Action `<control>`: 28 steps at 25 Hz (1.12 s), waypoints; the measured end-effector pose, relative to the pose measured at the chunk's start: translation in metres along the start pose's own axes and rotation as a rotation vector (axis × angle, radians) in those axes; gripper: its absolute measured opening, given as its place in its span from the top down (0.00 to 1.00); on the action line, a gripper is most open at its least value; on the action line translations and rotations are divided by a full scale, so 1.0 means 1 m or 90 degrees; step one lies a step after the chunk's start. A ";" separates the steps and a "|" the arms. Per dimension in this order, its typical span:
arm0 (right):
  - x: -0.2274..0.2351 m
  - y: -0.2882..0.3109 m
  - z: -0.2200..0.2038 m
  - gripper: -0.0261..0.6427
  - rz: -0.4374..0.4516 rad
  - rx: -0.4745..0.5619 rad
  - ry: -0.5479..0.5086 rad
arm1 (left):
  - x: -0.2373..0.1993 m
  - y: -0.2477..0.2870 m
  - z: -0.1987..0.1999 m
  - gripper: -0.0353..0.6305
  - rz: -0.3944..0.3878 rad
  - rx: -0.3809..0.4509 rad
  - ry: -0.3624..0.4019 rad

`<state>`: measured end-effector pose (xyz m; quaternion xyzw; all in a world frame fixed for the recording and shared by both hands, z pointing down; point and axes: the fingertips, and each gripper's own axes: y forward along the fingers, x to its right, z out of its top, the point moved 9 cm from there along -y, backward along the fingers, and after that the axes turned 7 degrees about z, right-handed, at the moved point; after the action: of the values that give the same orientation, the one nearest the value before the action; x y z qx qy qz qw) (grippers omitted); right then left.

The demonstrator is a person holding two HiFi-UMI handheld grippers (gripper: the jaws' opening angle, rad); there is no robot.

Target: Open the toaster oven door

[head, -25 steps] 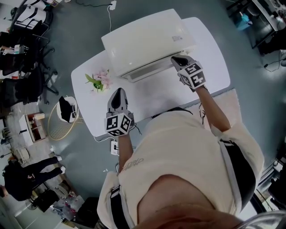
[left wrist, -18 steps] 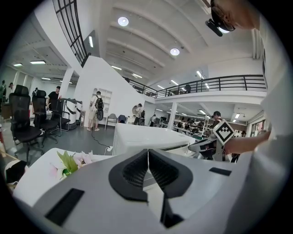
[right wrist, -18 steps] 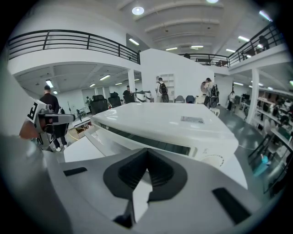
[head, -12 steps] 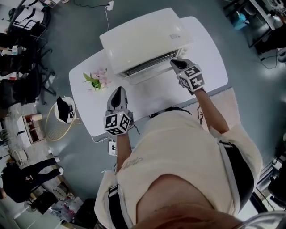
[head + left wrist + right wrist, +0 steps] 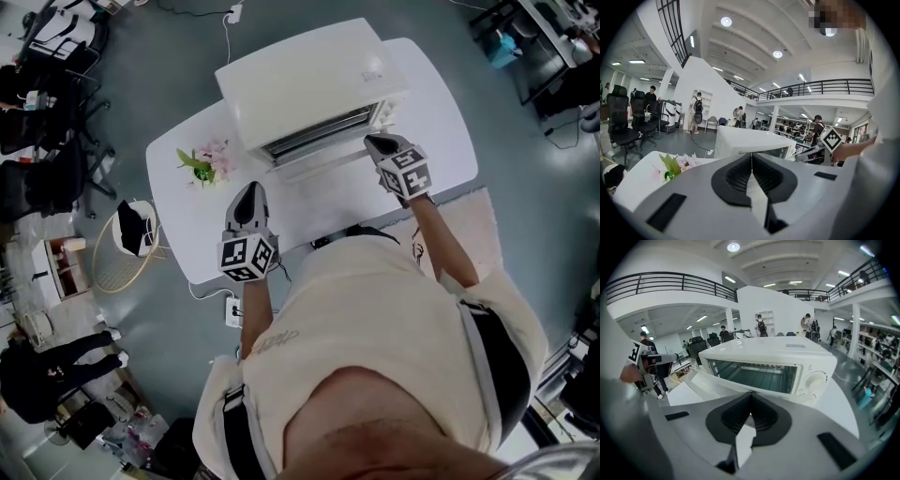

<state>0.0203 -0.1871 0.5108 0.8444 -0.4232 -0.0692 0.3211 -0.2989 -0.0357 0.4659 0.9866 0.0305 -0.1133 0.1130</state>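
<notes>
Claw on your right [image 5: 379, 142] has its jaws pressed together with nothing visible between them, and its tip sits at the right end of the toaster oven door [image 5: 323, 165]. A second ago that door was flat against the oven's front. Half a second ago it had cracked open, and now it has swung down farther towards you, with the claw drawn back along with it. By the look of it the opening is well along and the door is close to lying level, though I cannot tell whether it has reached its stop. The toaster oven [image 5: 309, 80] stands at the back of the white desk [image 5: 441, 103]. From overhead its mouth is only a dark slot. Your right gripper view looks straight into it, showing the wire rack inside, the lowered door [image 5: 708, 380] and a round knob [image 5: 816, 379] on the right of the front. Your left claw [image 5: 248, 194] is also closed and empty, hovering over the desk's near side well apart from the oven. Its own view shows pink flowers [image 5: 675, 164] to its left.
</notes>
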 end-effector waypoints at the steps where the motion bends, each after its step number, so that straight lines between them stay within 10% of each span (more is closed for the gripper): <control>1: -0.001 0.000 -0.003 0.95 -0.002 -0.002 0.002 | -0.001 -0.001 0.000 0.91 -0.003 -0.001 0.001; 28: -0.026 -0.010 -0.083 0.95 -0.037 -0.041 0.094 | -0.002 -0.020 -0.011 0.91 -0.079 -0.044 0.019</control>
<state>0.0432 -0.1228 0.5662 0.8483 -0.3711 -0.0296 0.3766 -0.3001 -0.0139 0.4726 0.9800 0.0969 -0.1040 0.1393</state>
